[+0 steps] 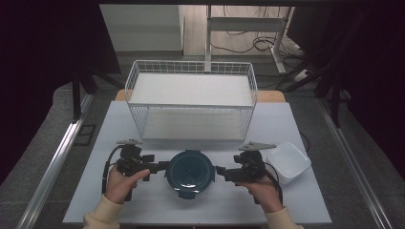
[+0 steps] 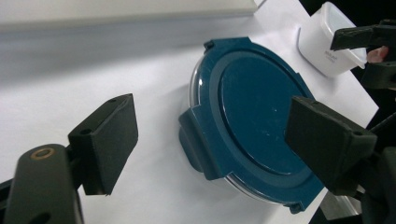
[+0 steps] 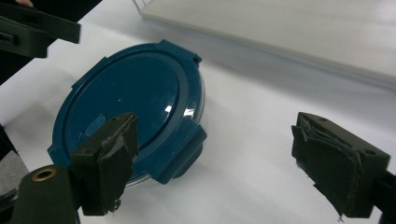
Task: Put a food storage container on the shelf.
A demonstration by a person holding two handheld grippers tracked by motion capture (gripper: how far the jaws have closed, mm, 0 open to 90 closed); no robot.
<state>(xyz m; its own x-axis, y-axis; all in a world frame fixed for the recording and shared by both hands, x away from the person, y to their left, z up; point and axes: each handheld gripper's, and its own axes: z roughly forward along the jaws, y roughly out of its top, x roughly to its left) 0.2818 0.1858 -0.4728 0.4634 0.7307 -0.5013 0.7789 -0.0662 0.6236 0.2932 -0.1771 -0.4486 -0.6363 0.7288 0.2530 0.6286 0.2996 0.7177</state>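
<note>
Round container with dark blue clip lid [image 1: 191, 172] flat on white table [image 1: 157, 210], near front edge, lid on, all four clip tabs visible around rim. Taken as landmark below.

Left gripper [image 1: 161, 166] just left of container, jaws level and aimed at its left clip tab; tips next to tab, contact not clear from high view. In left gripper view [image 2: 210, 137] jaws spread wide, tab sitting between them, pads off it. No pinch.

Right gripper [image 1: 220, 170] just right of container, aimed at right side tab, small gap to rim. In right gripper view [image 3: 212, 161] jaws spread wide, tab [image 3: 180, 156] near the one jaw, nothing pressed between pads.

Both grippers held from below by hands with cream sleeves, one on each side of container.

White wire basket [image 1: 191, 102] behind container, well apart, solid white shelf inside. White square tub [image 1: 289, 162] right of container, beyond right gripper, standing on table, not touching container.

Clear base visible under blue lid rim in both gripper views.
</note>
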